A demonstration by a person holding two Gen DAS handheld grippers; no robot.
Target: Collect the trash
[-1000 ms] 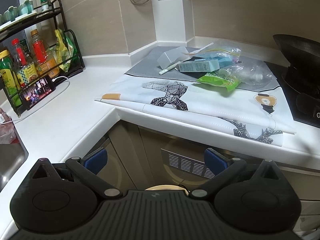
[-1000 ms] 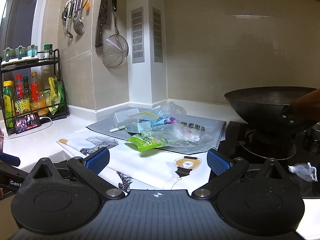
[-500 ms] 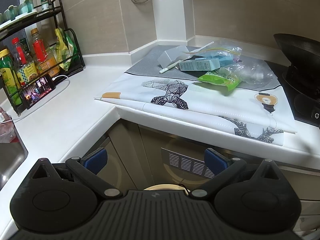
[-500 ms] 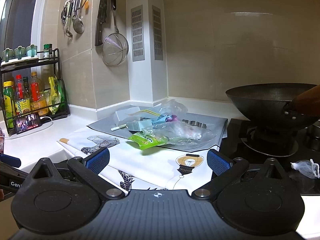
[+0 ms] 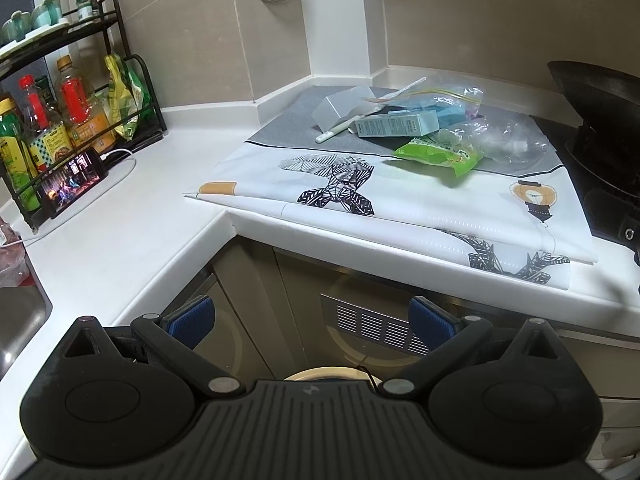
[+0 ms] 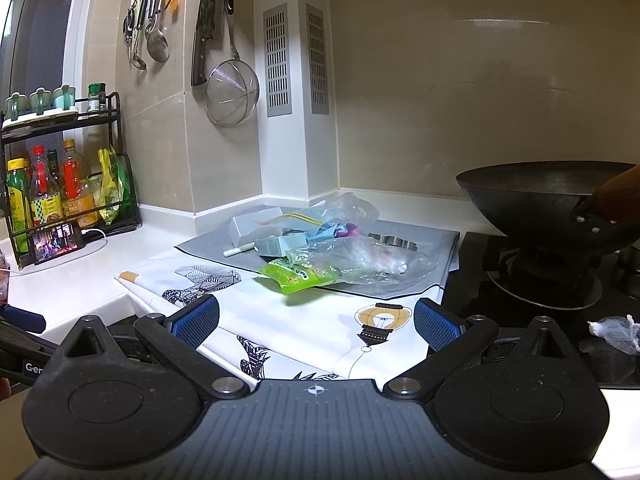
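A heap of trash lies on a grey mat (image 5: 288, 128) at the counter's back corner: a green snack wrapper (image 5: 436, 154) (image 6: 298, 276), a pale blue carton (image 5: 396, 124) (image 6: 280, 246), a white box (image 5: 340, 106), a white stick (image 5: 340, 132), a zip bag (image 5: 436, 98) and clear plastic bags (image 6: 368, 258). A crumpled white plastic scrap (image 6: 616, 330) lies on the hob. My left gripper (image 5: 312, 318) is open and empty, below the counter edge in front of the cabinets. My right gripper (image 6: 316, 320) is open and empty, over the printed white sheet (image 6: 320, 320), short of the heap.
A black wok (image 6: 552, 204) stands on the hob at the right. A bottle rack (image 5: 60, 120) and a lit phone (image 5: 72, 182) stand at the left. A sink corner (image 5: 16, 316) shows at far left. Utensils and a strainer (image 6: 232, 92) hang on the wall.
Both grippers have shifted only slightly; the right wrist view has drifted a little, so the heap sits slightly nearer. Both stay open and empty.
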